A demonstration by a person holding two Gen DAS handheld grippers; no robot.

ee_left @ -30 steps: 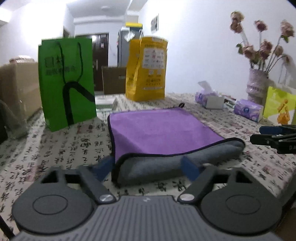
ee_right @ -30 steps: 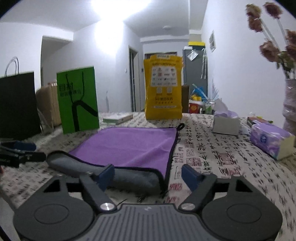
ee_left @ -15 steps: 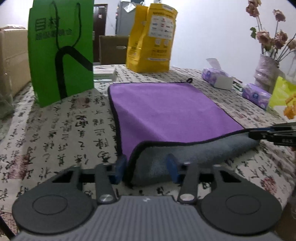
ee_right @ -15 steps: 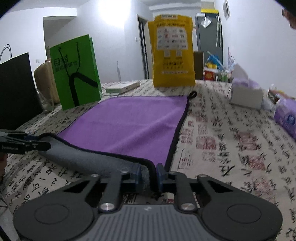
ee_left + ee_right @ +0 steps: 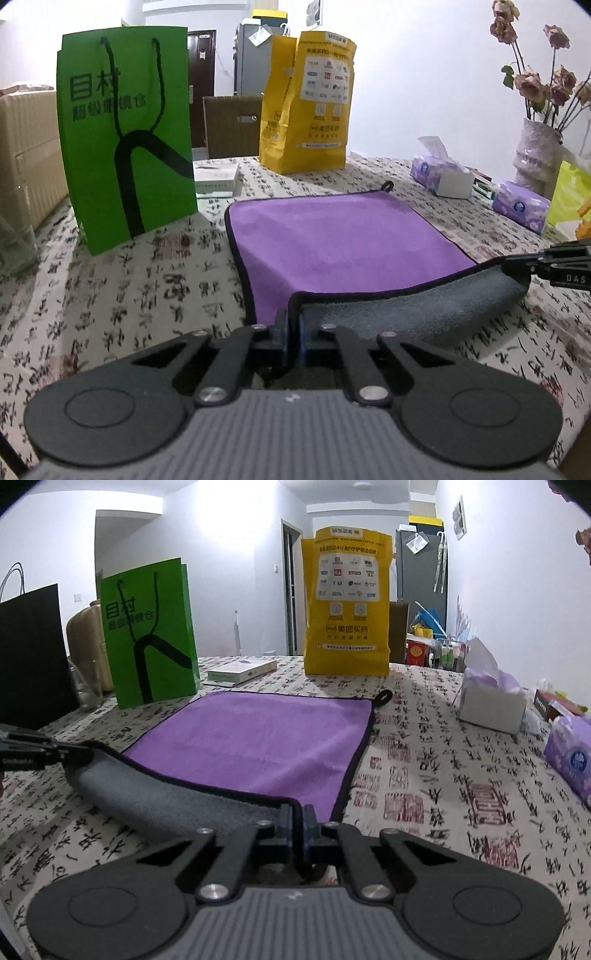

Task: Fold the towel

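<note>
A purple towel [image 5: 332,236] with a grey underside and black hem lies on the patterned tablecloth; it also shows in the right wrist view [image 5: 255,746]. Its near edge is lifted and curled over, grey side showing. My left gripper [image 5: 293,325] is shut on the towel's near left corner. My right gripper [image 5: 297,819] is shut on the near right corner. Each gripper shows at the edge of the other's view, the right gripper [image 5: 554,262] and the left gripper [image 5: 37,753], holding the opposite end of the raised hem.
A green paper bag [image 5: 125,133] stands left of the towel, a yellow bag [image 5: 306,99] behind it, a flat white box [image 5: 216,179] between them. Tissue packs [image 5: 443,173] and a vase of flowers [image 5: 535,151] stand to the right. A black bag [image 5: 29,653] stands far left.
Both grippers closed on the towel's near corners, the right first, then the left. The near edge has lifted slightly off the table.
</note>
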